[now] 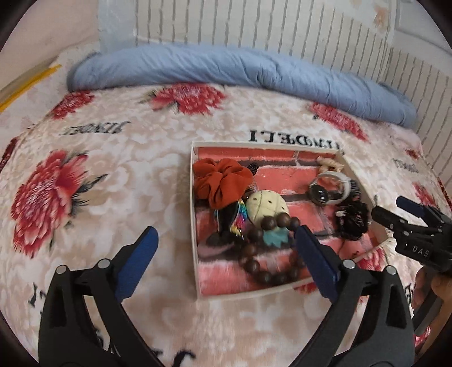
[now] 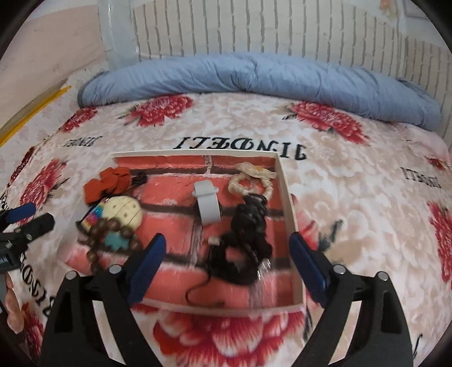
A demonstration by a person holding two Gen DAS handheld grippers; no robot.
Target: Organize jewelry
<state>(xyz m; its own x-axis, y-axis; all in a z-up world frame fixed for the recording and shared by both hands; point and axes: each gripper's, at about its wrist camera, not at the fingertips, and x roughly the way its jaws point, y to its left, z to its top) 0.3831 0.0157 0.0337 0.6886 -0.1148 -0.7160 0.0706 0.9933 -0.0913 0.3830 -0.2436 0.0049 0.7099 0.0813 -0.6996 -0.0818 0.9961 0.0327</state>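
Jaws, left gripper [image 1: 226, 242]: spread wide, grasping nothing, poised over the near left part of the box, one blue pad above the blanket, the other above the beads.
Jaws, right gripper [image 2: 227, 248]: spread wide and empty, straddling the near right part of the box, over the black tangle.
Box [image 1: 193, 197]: shallow, white-walled, brick-print lining, sitting on the bed; all the jewelry lies inside it.
Wooden bead bracelet [image 1: 255, 251]: dark brown beads, near left area, touching the cream piece.
Cream round piece [image 1: 267, 204]: domed, dotted with small holes, beside the scrunchie, with a teal leaf-shaped charm [image 1: 275, 237] just below it.
Orange scrunchie [image 1: 223, 180]: far left corner.
Watch [image 1: 330, 189]: white strap, dark face, centre right.
Cream twisted ring [image 2: 250, 185]: far right corner, with a pale bow-like top.
Black tangle [image 2: 245, 240]: dark cords and hair ties along the right wall; details blurred.
Blanket [image 2: 353, 197]: pale, red flowers, black lettering, covering the bed.
Blue quilt [image 2: 254, 76]: rolled along the far edge.
Wall [image 2: 254, 25]: white brick pattern behind.
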